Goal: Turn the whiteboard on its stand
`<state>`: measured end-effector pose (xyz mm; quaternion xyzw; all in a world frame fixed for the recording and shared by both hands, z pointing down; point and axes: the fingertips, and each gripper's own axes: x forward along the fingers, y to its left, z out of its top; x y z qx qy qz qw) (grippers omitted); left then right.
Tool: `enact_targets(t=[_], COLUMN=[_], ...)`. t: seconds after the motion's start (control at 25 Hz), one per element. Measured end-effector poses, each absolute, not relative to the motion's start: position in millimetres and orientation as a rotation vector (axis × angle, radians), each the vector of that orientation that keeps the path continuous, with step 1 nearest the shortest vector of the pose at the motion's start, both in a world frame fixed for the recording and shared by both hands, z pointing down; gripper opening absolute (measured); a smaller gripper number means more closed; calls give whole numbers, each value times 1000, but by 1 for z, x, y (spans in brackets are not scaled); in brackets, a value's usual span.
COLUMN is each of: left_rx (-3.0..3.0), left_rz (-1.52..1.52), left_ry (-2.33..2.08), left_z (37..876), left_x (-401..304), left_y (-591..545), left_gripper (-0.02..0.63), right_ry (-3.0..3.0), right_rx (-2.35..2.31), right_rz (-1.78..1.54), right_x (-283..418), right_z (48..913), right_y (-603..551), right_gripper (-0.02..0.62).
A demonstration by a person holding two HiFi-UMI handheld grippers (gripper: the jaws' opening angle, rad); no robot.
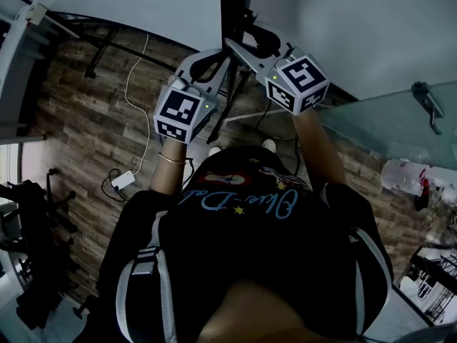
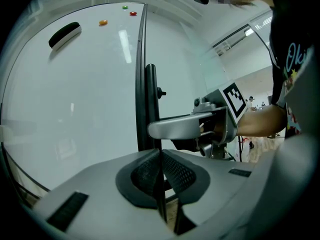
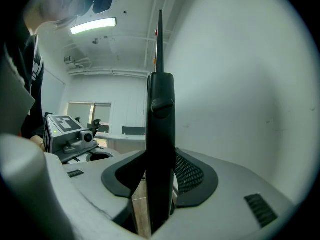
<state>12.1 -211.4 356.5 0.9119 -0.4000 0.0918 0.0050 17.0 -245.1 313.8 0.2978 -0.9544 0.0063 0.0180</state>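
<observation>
Tightly, left gripper (image 2: 161,184) pinching thin frame (image 2: 140,74), right gripper (image 3: 159,184) clamping black post (image 3: 161,114)

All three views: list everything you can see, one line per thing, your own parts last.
Whiteboard: one, white with a black frame, upright in front of both grippers.
Eraser: one, black and white, high on the board.
Magnets: three, orange, green and red, near the board's top edge.
Stand post: one, black, with a knob, beside the board's edge.
Power adapter: one, white, on the wood floor with its cable.
Glass pane: one, clear, at the right of the head view.
Left gripper: grey, shut on the board's frame.
Right gripper: grey, shut on the stand post.
</observation>
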Motion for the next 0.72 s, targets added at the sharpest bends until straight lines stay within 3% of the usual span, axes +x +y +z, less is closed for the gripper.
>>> enact_targets(t=[0.72], left_rx=[2883], left_rz=[249], left_ry=[-1215], left_z=[357], left_x=[-8], left_y=[-197], left_gripper=[43], right_ry=[-2972], right_rx=[955], right_rz=[12], right_x=[-5], right_z=[316], right_y=[-224], right_gripper=[187])
